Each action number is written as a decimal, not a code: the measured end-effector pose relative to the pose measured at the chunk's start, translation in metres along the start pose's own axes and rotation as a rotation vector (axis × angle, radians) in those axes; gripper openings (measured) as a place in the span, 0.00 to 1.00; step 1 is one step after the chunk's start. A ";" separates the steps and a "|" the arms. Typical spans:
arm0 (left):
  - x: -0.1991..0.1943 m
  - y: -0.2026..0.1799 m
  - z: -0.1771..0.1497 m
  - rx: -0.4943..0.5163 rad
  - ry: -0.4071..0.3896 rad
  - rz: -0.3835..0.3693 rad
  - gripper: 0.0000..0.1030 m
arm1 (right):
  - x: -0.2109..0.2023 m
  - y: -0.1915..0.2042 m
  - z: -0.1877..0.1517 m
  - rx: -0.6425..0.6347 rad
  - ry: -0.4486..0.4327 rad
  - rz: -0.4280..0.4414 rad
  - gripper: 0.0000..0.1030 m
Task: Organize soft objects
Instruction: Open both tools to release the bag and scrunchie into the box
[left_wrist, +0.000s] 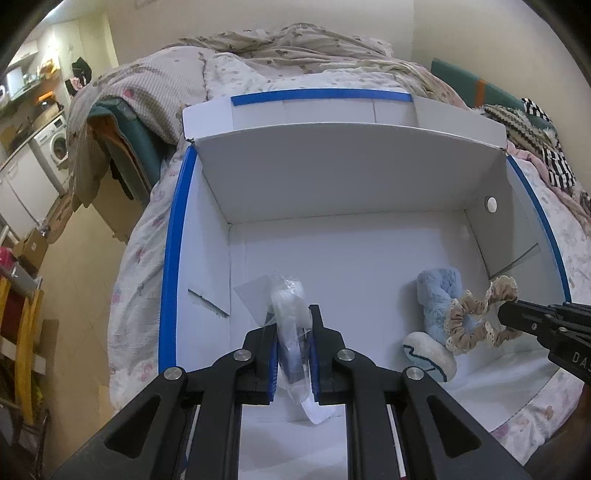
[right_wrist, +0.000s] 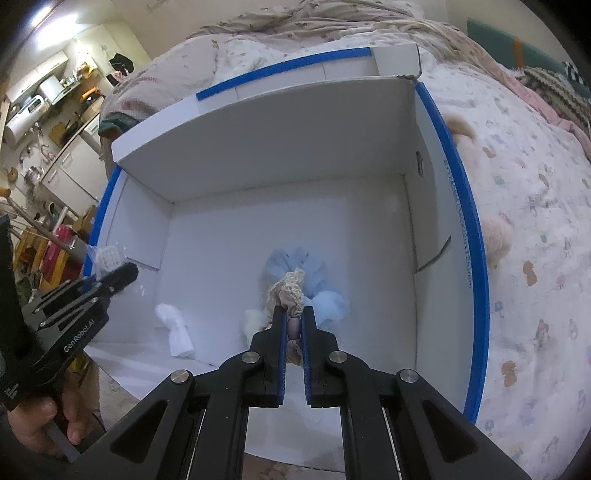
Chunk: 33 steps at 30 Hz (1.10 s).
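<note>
On the left I have my left gripper (left_wrist: 293, 345) pinching a clear crinkly plastic packet (left_wrist: 290, 314) with something white and dark blue inside, hanging over the left part of the white cardboard box with blue-taped rims (left_wrist: 173, 258) that sits on the floral bedspread (left_wrist: 133, 295). A small rolled white cloth (right_wrist: 179, 332) lies on the box floor below it. Further right, a fluffy light-blue plush toy with white feet (left_wrist: 437, 306) rests on the floor near the right wall. My right gripper (right_wrist: 293, 325) is clamped on a beige lace-edged fabric scrunchie (left_wrist: 476, 314), held just above that toy.
</note>
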<state>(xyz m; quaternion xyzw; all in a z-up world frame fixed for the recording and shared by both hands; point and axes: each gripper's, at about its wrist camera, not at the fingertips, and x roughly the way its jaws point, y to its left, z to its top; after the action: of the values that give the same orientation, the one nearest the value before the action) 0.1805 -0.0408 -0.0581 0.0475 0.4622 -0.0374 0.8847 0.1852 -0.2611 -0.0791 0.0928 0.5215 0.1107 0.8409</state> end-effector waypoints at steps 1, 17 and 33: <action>0.000 -0.001 0.000 0.001 0.000 0.001 0.12 | 0.000 0.000 0.000 0.000 0.002 0.000 0.09; -0.002 0.001 -0.003 -0.006 0.008 0.010 0.28 | -0.001 -0.002 0.000 0.019 0.000 -0.004 0.09; -0.015 0.000 -0.001 -0.009 -0.045 0.062 0.61 | -0.014 -0.003 0.004 0.045 -0.074 0.034 0.73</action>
<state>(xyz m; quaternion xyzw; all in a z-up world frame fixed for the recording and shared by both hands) 0.1714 -0.0400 -0.0465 0.0567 0.4405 -0.0090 0.8959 0.1835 -0.2685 -0.0662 0.1247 0.4909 0.1095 0.8552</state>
